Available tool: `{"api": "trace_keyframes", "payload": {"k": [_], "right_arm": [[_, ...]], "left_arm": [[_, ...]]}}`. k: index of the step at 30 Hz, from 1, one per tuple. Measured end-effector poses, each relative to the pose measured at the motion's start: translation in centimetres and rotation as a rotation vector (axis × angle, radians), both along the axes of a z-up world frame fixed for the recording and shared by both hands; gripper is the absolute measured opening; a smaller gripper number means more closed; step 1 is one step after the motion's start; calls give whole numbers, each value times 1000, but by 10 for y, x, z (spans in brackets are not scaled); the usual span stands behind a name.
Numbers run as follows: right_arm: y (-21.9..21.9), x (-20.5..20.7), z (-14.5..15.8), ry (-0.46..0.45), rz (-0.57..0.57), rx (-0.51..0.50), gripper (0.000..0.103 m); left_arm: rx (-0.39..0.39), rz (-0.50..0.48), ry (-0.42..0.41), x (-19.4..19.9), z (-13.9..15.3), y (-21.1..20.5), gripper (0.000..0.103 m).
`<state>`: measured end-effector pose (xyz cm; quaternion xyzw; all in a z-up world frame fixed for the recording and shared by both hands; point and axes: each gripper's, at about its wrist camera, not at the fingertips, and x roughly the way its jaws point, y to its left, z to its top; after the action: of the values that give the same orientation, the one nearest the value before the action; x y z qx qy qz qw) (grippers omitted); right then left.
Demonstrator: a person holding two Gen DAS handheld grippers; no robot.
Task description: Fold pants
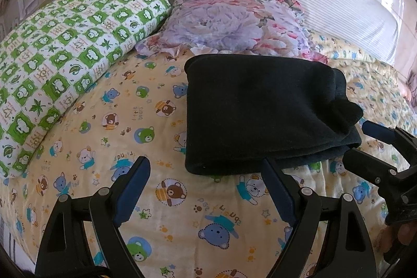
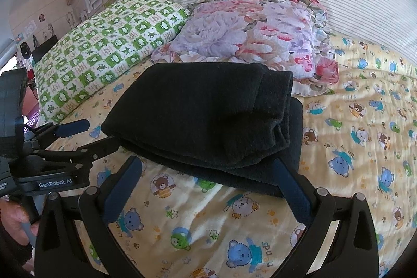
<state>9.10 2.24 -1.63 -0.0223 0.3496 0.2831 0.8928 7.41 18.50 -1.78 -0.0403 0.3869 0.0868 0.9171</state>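
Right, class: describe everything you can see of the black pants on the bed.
The black pants look like thick, soft fleece, folded into a compact stack of several layers, with a rolled upper layer showing on the right side. They lie flat on the yellow teddy-bear bedsheet, just in front of the floral pillow. Neither hand-held gripper holds them; both are open.

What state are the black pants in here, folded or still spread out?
Folded. The pants lie on the bedsheet as a compact stack, several layers showing along the near edge. Both grippers, left and right, are open and holding nothing.
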Motion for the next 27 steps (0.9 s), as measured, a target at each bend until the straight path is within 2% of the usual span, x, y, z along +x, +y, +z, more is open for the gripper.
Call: {"api": "trace_keyframes", "payload": {"k": [22,27], "right_arm": [[-1,0,7,-18,2,8,101],[-1,-1,7,-18,3,10,101]], "left_arm": [[6,2,1,2,0,-2,87],[24,-6,-23,-1,2,-4,85]]}}
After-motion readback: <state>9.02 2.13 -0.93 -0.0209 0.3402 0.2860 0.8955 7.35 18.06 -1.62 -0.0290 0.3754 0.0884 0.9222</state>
